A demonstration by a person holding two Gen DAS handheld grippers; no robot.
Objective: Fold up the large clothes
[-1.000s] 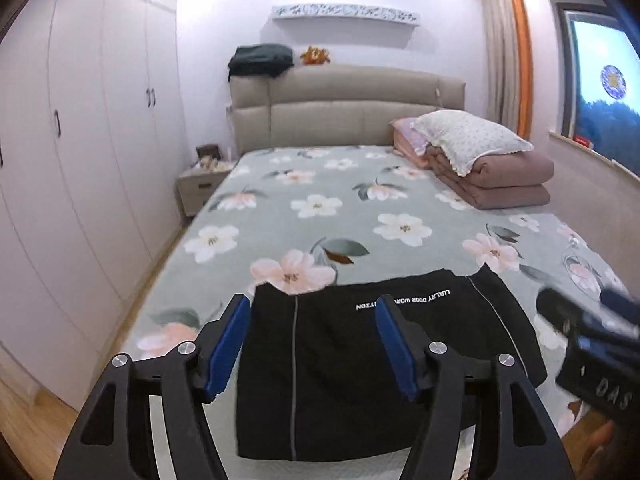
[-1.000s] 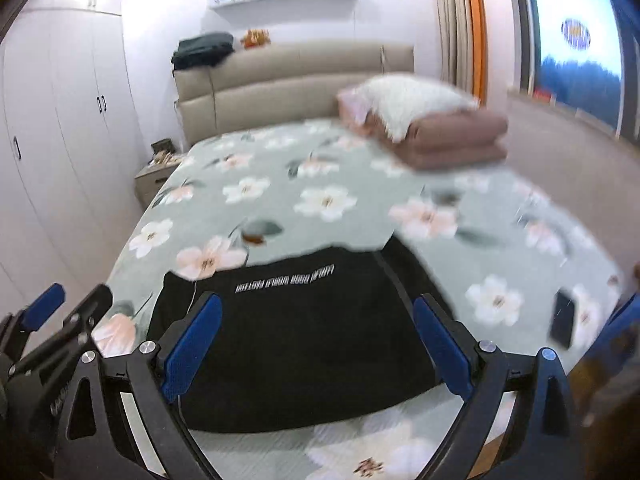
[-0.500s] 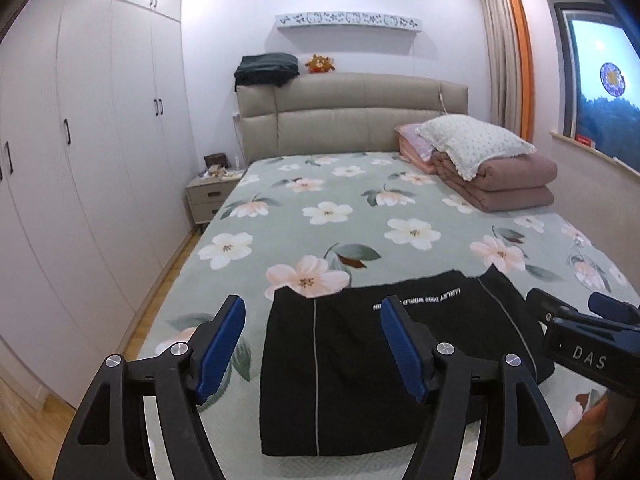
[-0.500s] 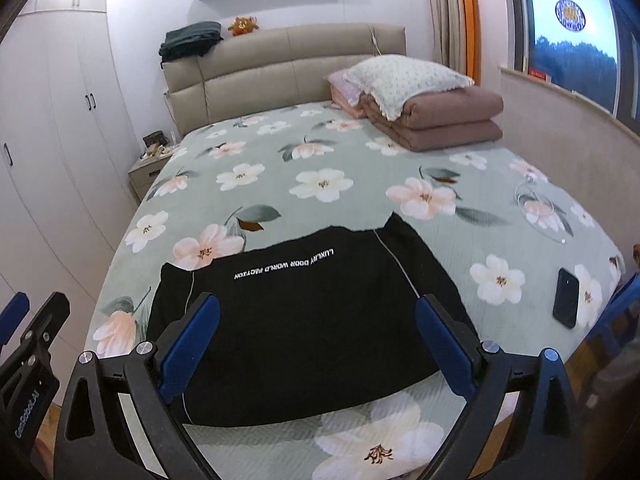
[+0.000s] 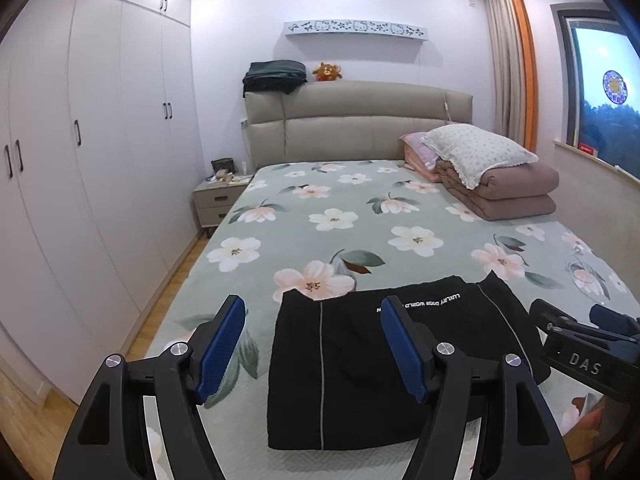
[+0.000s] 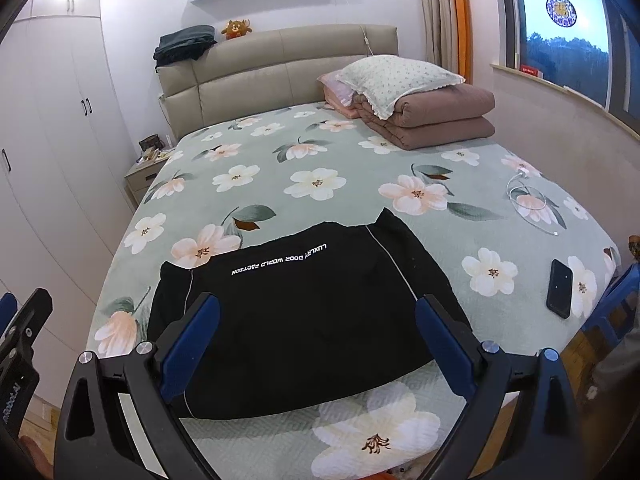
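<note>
One folded black garment (image 6: 304,316) lies widthwise, lettering facing the headboard (image 6: 280,64).

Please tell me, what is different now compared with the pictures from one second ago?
Both grippers have pulled back and up from the black garment, so more of the bed and room shows. The left gripper and the right gripper remain open and hold nothing. The garment stays folded near the foot of the bed; the phone has not moved.

I'm in a home bedroom: a bed (image 5: 360,216) with a floral cover and padded headboard (image 5: 360,124), a pillow (image 5: 476,148) on folded quilts (image 5: 508,192), a nightstand (image 5: 216,200), and white wardrobes (image 5: 100,160) along the wall.
</note>
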